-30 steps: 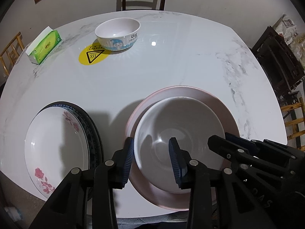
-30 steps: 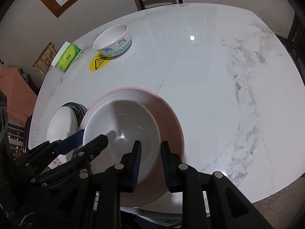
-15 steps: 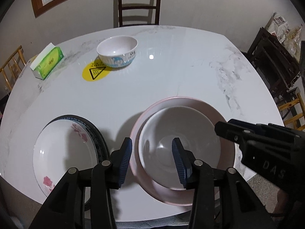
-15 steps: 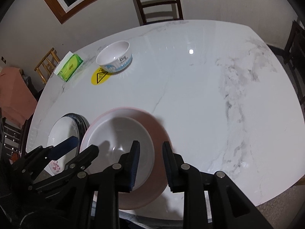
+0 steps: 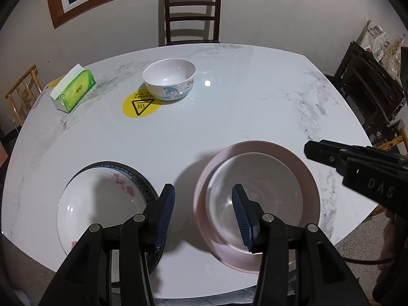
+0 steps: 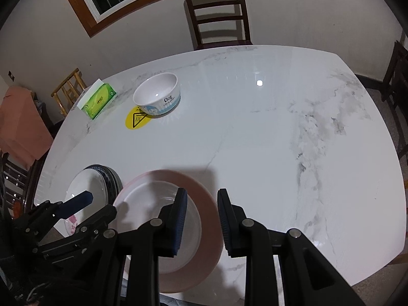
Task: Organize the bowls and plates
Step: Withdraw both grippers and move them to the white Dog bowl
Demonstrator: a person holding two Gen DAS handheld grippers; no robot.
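Left gripper (image 5: 202,215) jaws have just been opening, empty; right gripper (image 6: 201,223) narrow, empty. Both have lifted off the white bowl (image 5: 257,199), now nested in the pink plate (image 5: 303,163), lower right. Far bowl (image 5: 169,77) comes next, I judge.

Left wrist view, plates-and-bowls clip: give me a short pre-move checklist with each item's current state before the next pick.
1. Left gripper empty: ok; its jaws have just been opening, nothing between them.
2. Right gripper empty: ok; narrow gap, nothing pinched.
3. Plain white bowl seated inside the pink plate: ok, it looks centred.
4. White floral plate resting on the dark-rimmed plate: ok, stacked.
5. Small white cartoon-print bowl still to be organised: not ok; it stands alone at the far side, partly over the round yellow warning sticker.
6. Path to that bowl free: ok; the green tissue box sits apart, to its left.
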